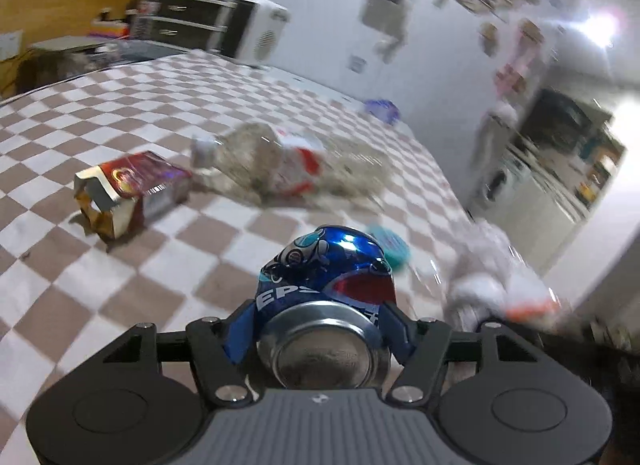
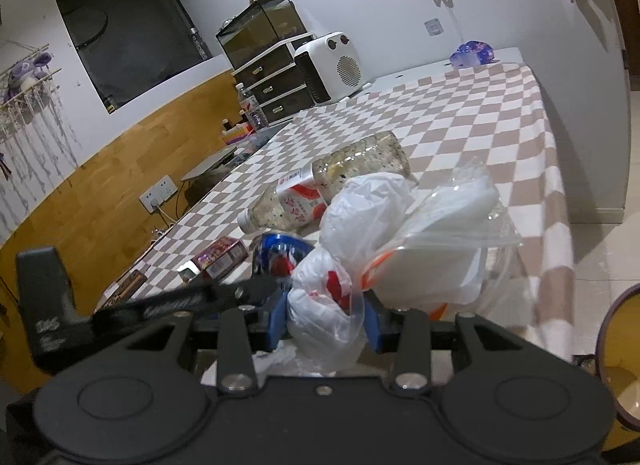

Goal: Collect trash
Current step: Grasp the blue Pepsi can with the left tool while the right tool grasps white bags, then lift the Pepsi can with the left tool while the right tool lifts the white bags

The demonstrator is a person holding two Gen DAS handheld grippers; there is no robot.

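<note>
My left gripper [image 1: 320, 329] is shut on a crushed blue Pepsi can [image 1: 326, 285] and holds it over the checkered table [image 1: 120, 265]. The can also shows in the right wrist view [image 2: 280, 251], with the left gripper's black body [image 2: 160, 301] beside it. My right gripper [image 2: 326, 323] is shut on a bundle of white and clear plastic bags [image 2: 400, 245] at the table's near edge. A red and gold carton [image 1: 132, 193] and a plastic bottle with a red and white label [image 1: 280, 165] lie on the table. Both show in the right wrist view, the carton [image 2: 220, 257] and the bottle [image 2: 340, 177].
A white heater [image 2: 330, 65], a dark drawer unit [image 2: 272, 85] and a blue wrapper [image 2: 470, 53] stand at the table's far end. A round yellow bin with a dark rim [image 2: 618, 361] is on the floor at the right. The left wrist view is motion-blurred.
</note>
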